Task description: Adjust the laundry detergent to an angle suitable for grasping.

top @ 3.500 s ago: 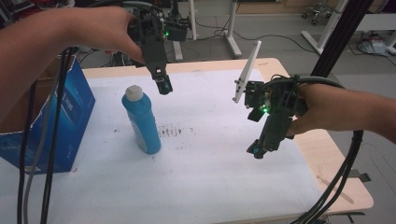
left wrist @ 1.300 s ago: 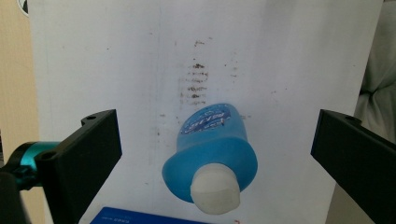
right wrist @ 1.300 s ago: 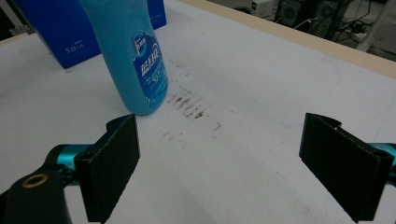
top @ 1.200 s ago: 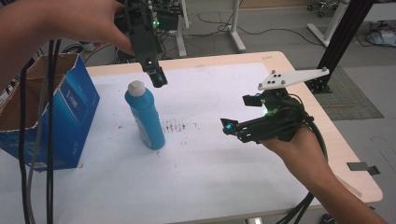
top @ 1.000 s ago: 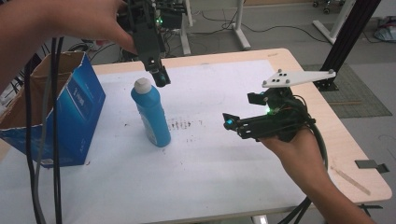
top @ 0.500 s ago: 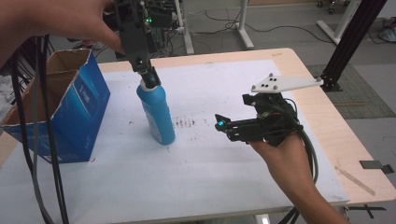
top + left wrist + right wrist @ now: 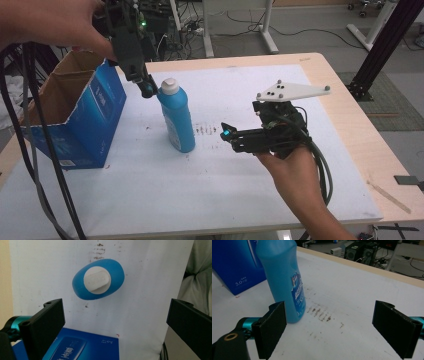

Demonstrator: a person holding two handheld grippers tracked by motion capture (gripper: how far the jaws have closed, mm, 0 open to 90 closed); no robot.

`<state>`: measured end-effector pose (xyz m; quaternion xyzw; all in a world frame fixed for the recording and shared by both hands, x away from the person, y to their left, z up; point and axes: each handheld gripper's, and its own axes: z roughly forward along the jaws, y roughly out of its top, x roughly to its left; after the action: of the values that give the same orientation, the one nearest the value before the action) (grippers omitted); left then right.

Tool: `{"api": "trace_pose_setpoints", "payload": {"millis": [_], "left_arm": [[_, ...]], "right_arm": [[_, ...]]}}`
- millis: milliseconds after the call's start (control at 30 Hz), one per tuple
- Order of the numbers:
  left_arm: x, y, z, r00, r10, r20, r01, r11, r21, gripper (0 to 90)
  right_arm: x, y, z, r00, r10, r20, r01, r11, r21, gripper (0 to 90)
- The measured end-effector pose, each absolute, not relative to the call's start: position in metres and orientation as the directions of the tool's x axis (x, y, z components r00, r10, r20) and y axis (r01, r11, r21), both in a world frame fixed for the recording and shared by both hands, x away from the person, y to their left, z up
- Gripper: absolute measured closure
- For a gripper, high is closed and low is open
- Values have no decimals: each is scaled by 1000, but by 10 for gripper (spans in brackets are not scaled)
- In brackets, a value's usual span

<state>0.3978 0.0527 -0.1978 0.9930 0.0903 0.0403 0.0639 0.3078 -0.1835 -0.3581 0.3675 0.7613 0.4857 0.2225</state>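
Note:
A blue bottle (image 7: 177,123) with a white cap (image 7: 169,86) stands upright on the white mat. My left gripper (image 7: 145,88) hangs open, pointing down, just left of the cap and above it. From above, the left gripper view has the cap (image 7: 97,280) beyond its open left gripper (image 7: 113,322), not between the jaws. My right gripper (image 7: 226,134) is held level to the right of the bottle, pointing at it, open and empty. In the right gripper view the bottle (image 7: 283,277) stands ahead at the left of the wide-open right gripper (image 7: 329,327).
An open blue cardboard box (image 7: 75,117) stands left of the bottle, close to it; its blue side (image 7: 234,265) is behind the bottle. The white mat (image 7: 150,190) covers most of the wooden table (image 7: 350,125). Cables hang at the left. A thin wooden stick (image 7: 390,196) lies near the right corner.
The left gripper has slid from the right of the cap across to its left. The right gripper has come closer to the bottle. Both stay open.

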Motion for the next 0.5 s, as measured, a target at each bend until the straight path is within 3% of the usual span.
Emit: {"api": "trace_pose_setpoints", "payload": {"millis": [500], "left_arm": [[392,76,-204,977,202,68,192,-973,129,17]], "right_arm": [[308,-141,-361,-649,761,5,326,272,906,114]]}}
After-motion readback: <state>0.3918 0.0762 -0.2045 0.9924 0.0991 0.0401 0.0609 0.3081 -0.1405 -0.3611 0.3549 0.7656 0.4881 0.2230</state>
